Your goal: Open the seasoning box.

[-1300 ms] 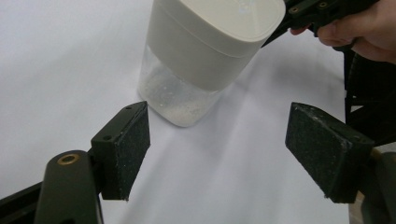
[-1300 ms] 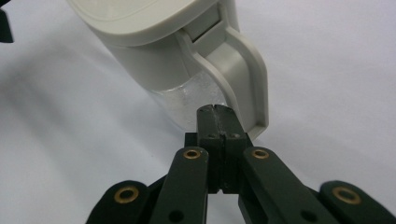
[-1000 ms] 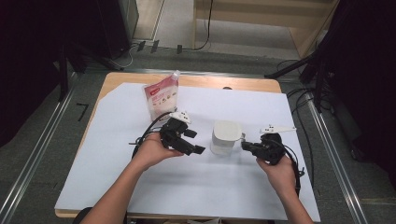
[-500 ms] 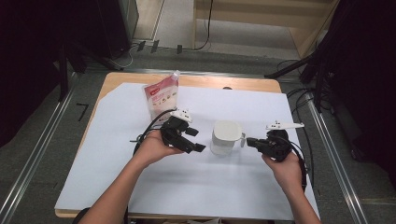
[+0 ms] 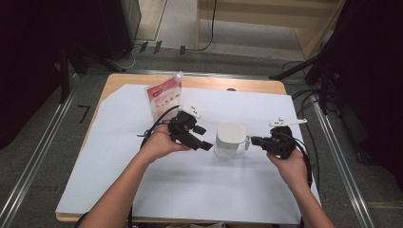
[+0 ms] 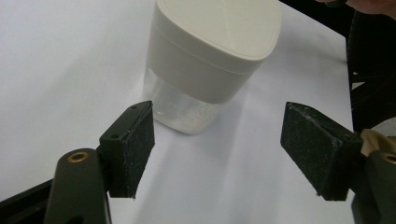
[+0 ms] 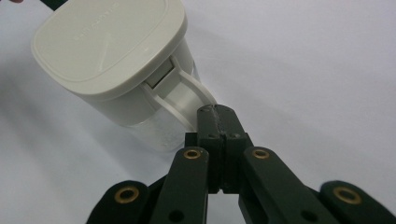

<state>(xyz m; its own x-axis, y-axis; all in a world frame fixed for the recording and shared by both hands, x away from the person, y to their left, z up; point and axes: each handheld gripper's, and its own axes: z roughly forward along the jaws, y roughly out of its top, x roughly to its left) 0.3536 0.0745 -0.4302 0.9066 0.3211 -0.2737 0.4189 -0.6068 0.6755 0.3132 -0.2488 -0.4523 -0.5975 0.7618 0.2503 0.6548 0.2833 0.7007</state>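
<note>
— What lies nearest on the surface (image 5: 142, 190)?

— A white sheet covers most of the wooden top, and the person's forearms come in over its near edge. The left gripper (image 5: 198, 137) has its jaws released, spread wide with nothing between them, and in the left gripper view the pads point at the container just ahead. They have just been opening a little.

— And the container?

— The clear jug with a beige lid (image 5: 230, 139) stands upright mid-surface, between the two grippers. The right gripper (image 5: 252, 140) has its jaws clenched tight, tips touching the jug's white handle (image 7: 187, 95); whether they pinch it I cannot tell.

— Farther back?

— A red-and-white pouch (image 5: 164, 97) stands near the far left edge, well apart from the jug. Beyond the surface are grey floor, metal rails (image 5: 43, 156) at each side, cables, dark equipment and a pale wooden cabinet (image 5: 266, 23).
</note>
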